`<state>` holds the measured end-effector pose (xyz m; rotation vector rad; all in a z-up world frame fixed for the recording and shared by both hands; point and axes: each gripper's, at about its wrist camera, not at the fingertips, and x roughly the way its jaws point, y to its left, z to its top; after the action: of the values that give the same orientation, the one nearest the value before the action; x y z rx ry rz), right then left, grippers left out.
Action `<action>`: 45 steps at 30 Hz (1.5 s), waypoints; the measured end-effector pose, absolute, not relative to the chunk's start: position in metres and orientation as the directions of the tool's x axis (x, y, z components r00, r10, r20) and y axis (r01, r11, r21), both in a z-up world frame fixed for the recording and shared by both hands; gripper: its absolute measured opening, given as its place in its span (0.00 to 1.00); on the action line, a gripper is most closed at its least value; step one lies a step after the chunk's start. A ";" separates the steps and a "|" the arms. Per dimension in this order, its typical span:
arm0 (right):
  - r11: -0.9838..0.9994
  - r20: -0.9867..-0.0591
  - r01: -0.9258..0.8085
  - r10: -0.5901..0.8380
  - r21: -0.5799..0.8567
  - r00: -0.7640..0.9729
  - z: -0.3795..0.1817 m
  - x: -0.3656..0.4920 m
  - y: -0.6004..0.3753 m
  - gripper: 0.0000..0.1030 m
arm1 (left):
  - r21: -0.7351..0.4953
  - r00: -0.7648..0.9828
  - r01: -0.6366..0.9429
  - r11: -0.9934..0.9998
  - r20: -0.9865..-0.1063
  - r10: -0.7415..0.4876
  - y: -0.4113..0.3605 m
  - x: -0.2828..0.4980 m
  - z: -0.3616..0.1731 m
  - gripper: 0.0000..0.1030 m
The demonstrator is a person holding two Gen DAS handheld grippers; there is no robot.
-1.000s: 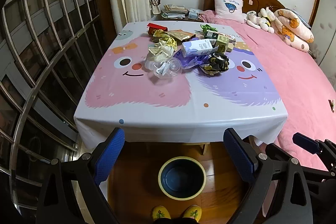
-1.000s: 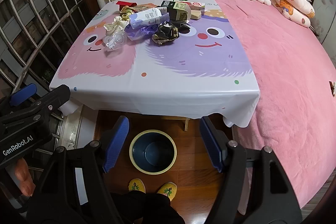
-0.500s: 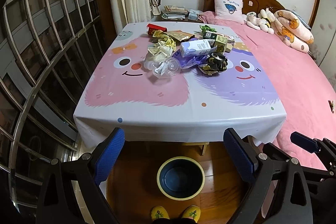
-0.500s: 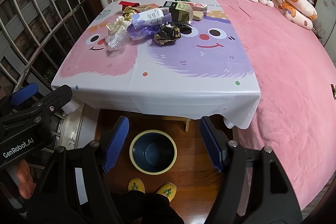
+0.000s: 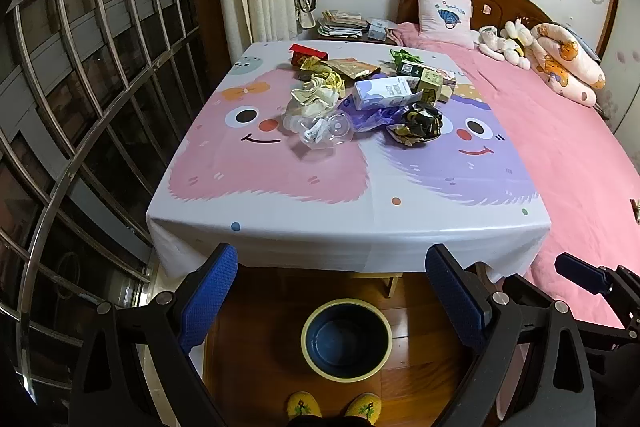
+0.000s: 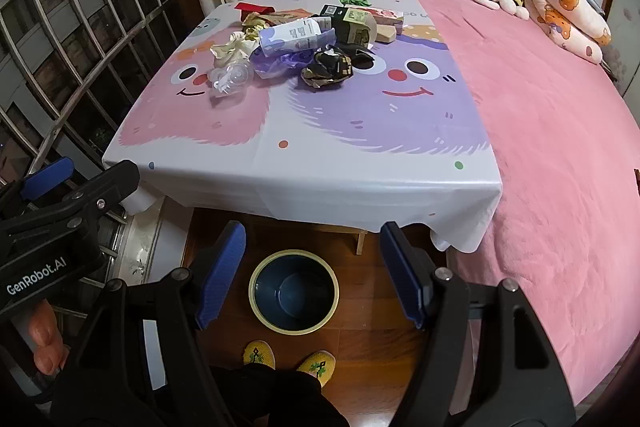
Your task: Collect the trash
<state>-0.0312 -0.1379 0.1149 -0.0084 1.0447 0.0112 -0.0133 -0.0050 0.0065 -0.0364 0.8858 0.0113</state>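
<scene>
My left gripper (image 5: 332,301) and right gripper (image 6: 312,277): jaws spread wide, holding nothing. Trash pile (image 5: 360,99) upper centre, on far half of cartoon tablecloth (image 5: 280,183). Bin (image 5: 346,339) on wood floor, lower centre. Risk: long reach over table, light wrappers slipping, clear plastic cup (image 5: 320,131) rolling. Pink bed (image 6: 560,131) right; barred window (image 5: 80,67) left.
</scene>
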 end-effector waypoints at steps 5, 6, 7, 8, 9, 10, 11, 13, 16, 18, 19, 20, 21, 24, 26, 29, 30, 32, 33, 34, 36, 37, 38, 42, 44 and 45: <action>1.000 -0.865 -0.021 0.017 0.007 0.501 0.114 -0.028 -0.137 0.66 | -0.019 0.630 -0.036 0.999 -0.777 0.008 -0.003 -0.010 0.005 0.94; 1.000 -0.865 -0.024 0.020 0.009 0.501 0.113 -0.027 -0.137 0.66 | -0.019 0.631 -0.037 0.999 -0.776 0.009 -0.002 -0.009 0.005 0.94; 1.000 -0.865 -0.027 0.022 0.010 0.501 0.114 -0.026 -0.137 0.66 | -0.019 0.634 -0.039 0.999 -0.773 0.010 -0.002 -0.009 0.006 0.94; 1.000 -0.865 -0.029 0.023 0.010 0.502 0.113 -0.025 -0.137 0.66 | -0.017 0.635 -0.041 0.999 -0.772 0.013 -0.002 -0.008 0.006 0.94; 0.999 -0.864 -0.030 0.024 0.010 0.503 0.113 -0.025 -0.136 0.66 | -0.015 0.637 -0.042 0.999 -0.771 0.015 -0.002 -0.008 0.007 0.94; 0.999 -0.863 -0.031 0.026 0.012 0.505 0.114 -0.024 -0.136 0.66 | -0.011 0.637 -0.042 0.999 -0.771 0.018 -0.003 -0.007 0.007 0.94; 0.999 -0.861 -0.032 0.028 0.013 0.507 0.114 -0.024 -0.136 0.66 | -0.010 0.638 -0.040 0.999 -0.770 0.018 -0.003 -0.006 0.007 0.94; 0.999 -0.859 -0.034 0.030 0.015 0.512 0.115 -0.023 -0.136 0.66 | -0.009 0.641 -0.033 0.999 -0.768 0.014 -0.003 -0.005 0.009 0.94; 0.999 -0.853 -0.037 0.040 0.024 0.520 0.117 -0.018 -0.135 0.66 | -0.015 0.650 -0.023 1.000 -0.760 0.004 -0.003 -0.004 0.013 0.94; 0.999 -0.850 -0.040 0.047 0.031 0.525 0.118 -0.014 -0.134 0.66 | -0.022 0.662 -0.018 1.000 -0.750 -0.005 0.001 -0.001 0.017 0.94; 0.999 -0.846 -0.043 0.051 0.033 0.530 0.119 -0.011 -0.133 0.66 | -0.026 0.667 -0.017 1.000 -0.745 -0.008 0.002 0.000 0.019 0.94; 0.998 -0.843 -0.047 0.055 0.035 0.535 0.119 -0.009 -0.132 0.66 | -0.030 0.673 -0.017 0.999 -0.740 -0.011 0.004 0.002 0.021 0.94; 0.998 -0.840 -0.051 0.058 0.036 0.540 0.120 -0.006 -0.130 0.66 | -0.036 0.679 -0.017 0.999 -0.734 -0.015 0.007 0.004 0.022 0.94; 0.997 -0.832 -0.065 0.060 0.029 0.552 0.121 0.006 -0.122 0.66 | -0.051 0.694 -0.022 0.998 -0.720 -0.021 0.019 0.013 0.026 0.94; 0.998 -0.827 -0.066 0.056 0.022 0.559 0.122 0.017 -0.115 0.66 | -0.058 0.706 -0.025 0.998 -0.708 -0.023 0.028 0.021 0.030 0.94; 0.998 -0.818 -0.054 0.043 0.015 0.574 0.125 0.034 -0.104 0.66 | -0.054 0.719 -0.010 0.998 -0.695 -0.030 0.039 0.041 0.036 0.94; 0.999 -0.817 -0.047 0.040 0.016 0.575 0.126 0.040 -0.100 0.66 | -0.047 0.718 -0.003 0.999 -0.695 -0.031 0.044 0.049 0.038 0.94; 0.999 -0.814 -0.034 0.034 0.017 0.580 0.128 0.054 -0.092 0.66 | -0.032 0.714 0.013 0.999 -0.699 -0.032 0.054 0.067 0.041 0.94; 1.000 -0.812 -0.027 0.026 0.012 0.583 0.128 0.061 -0.088 0.66 | -0.024 0.715 0.016 1.000 -0.698 -0.028 0.060 0.077 0.044 0.94; 1.000 -0.812 -0.015 0.015 0.007 0.584 0.128 0.070 -0.084 0.66 | -0.018 0.715 0.014 1.000 -0.699 -0.023 0.065 0.087 0.046 0.94; 1.000 -0.815 0.002 0.007 0.010 0.579 0.127 0.087 -0.078 0.66 | -0.007 0.708 0.021 1.000 -0.706 -0.020 0.076 0.107 0.047 0.94; 1.000 -0.817 0.009 0.008 0.016 0.577 0.126 0.094 -0.075 0.66 | -0.002 0.702 0.029 1.000 -0.712 -0.022 0.084 0.119 0.048 0.94; 1.000 -0.820 0.017 0.007 0.020 0.572 0.123 0.102 -0.071 0.66 | 0.002 0.695 0.041 0.999 -0.719 -0.027 0.091 0.130 0.048 0.94; 0.998 -0.850 0.044 0.009 0.037 0.527 0.105 0.136 -0.055 0.66 | 0.015 0.660 0.069 0.997 -0.751 -0.035 0.115 0.173 0.038 0.94; 0.995 -0.862 0.072 0.024 0.070 0.506 0.093 0.156 -0.049 0.66 | 0.016 0.643 0.085 0.996 -0.765 -0.043 0.127 0.195 0.030 0.93; 0.992 -0.866 0.088 0.031 0.086 0.498 0.087 0.165 -0.047 0.66 | 0.024 0.634 0.097 0.995 -0.772 -0.043 0.133 0.207 0.026 0.93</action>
<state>0.1647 -0.0474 0.0871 0.1241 1.0491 -0.0344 0.2068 0.1326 0.0258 0.0654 0.8812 -0.0799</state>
